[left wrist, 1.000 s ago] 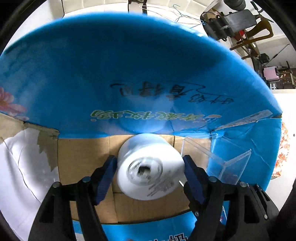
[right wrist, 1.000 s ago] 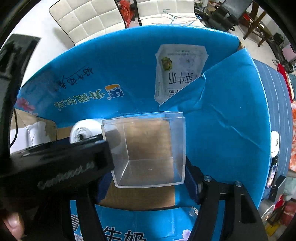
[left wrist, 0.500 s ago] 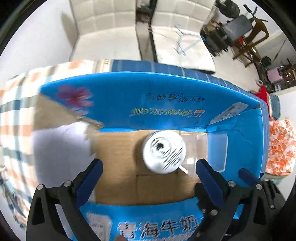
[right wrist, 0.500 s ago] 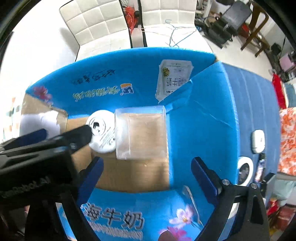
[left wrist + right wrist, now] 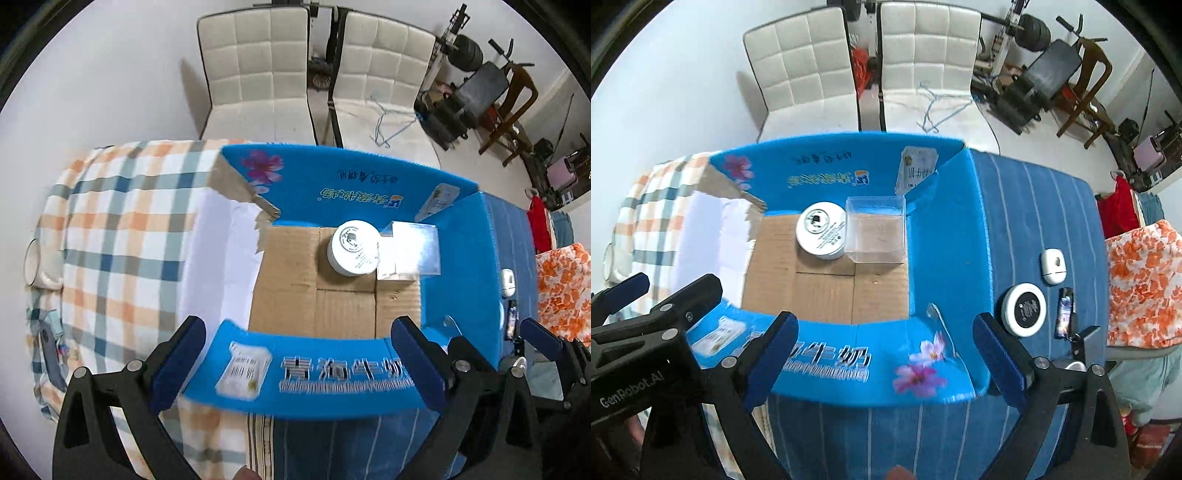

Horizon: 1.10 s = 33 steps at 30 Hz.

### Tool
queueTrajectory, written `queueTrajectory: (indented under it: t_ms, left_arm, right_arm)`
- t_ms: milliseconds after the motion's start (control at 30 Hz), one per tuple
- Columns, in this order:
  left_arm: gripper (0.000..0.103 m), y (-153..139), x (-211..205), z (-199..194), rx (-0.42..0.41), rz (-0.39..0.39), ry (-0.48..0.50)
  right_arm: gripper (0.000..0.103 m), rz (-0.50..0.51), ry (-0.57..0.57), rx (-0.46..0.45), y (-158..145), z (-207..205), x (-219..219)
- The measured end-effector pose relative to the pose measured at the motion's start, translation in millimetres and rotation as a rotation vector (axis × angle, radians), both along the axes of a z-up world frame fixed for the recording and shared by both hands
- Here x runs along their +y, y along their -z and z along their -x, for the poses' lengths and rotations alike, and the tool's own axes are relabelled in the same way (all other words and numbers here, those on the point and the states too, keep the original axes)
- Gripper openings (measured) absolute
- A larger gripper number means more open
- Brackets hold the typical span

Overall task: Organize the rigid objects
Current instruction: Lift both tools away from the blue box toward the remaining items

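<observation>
Since a second ago: white jar (image 5: pixel 354 247) and clear plastic box (image 5: pixel 412 253) released from the tongs and now seen from well above. Both are lodged on the cardboard floor of the blue carton (image 5: pixel 476 258), at its far right corner, touching side by side, jar to the left.

Left gripper (image 5: pixel 295 363): spread wide, nothing held, raised above the near flap.
Right gripper (image 5: pixel 882 360): spread wide, nothing held, likewise above the near flap.

Outstanding, on the blue striped cloth (image 5: pixel 1027 206) to the right of the carton: round white-rimmed disc (image 5: pixel 1024 310), small white device (image 5: pixel 1052 266), dark slim item (image 5: pixel 1064 312); all apart from the carton.

Hazards, as judged: near flap may be caught by a descending finger and the carton dragged; clear box may be misjudged because its walls are hardly seen; flat disc may be pinched poorly and dropped.
</observation>
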<state>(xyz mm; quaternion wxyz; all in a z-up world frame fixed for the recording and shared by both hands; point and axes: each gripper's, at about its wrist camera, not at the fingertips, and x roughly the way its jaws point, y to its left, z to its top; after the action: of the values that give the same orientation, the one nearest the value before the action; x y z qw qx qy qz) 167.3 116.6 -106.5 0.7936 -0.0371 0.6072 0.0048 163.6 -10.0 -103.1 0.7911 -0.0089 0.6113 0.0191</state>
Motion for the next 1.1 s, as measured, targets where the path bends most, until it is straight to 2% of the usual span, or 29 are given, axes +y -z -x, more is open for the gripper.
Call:
queueTrajectory:
  t_ms: [200, 367, 500, 767, 867, 967, 1100]
  left_arm:
    - [0.103, -48, 2, 37, -0.066, 0.006, 0.007]
    - [0.103, -74, 0, 60, -0.093, 0.021, 0.01]
    - [0.103, -88, 0, 75, -0.103, 0.046, 0.0]
    - [0.103, -106, -11, 90, -0.138, 0.046, 0.007]
    - [0.103, -104, -26, 91, -0.138, 0.058, 0.04]
    - [0.103, -92, -53, 90, -0.11, 0.066, 0.092]
    - [0.103, -64, -108, 87, -0.049, 0.089, 0.192]
  right_arm:
    - [0.097, -0.031, -0.016, -0.045, -43, 34, -3]
    - [0.097, -0.051, -0.027, -0.091, -75, 62, -8]
    - [0.097, -0.074, -0.038, -0.112, -95, 82, -13]
    - [0.097, -0.114, -0.058, -0.139, -118, 102, -24]
    - [0.097, -0.117, -0.048, -0.142, -118, 108, -37]
    - [0.097, -0.093, -0.008, -0.117, -104, 114, -65]
    - [0.097, -0.04, 0.138, -0.067, -72, 133, -140]
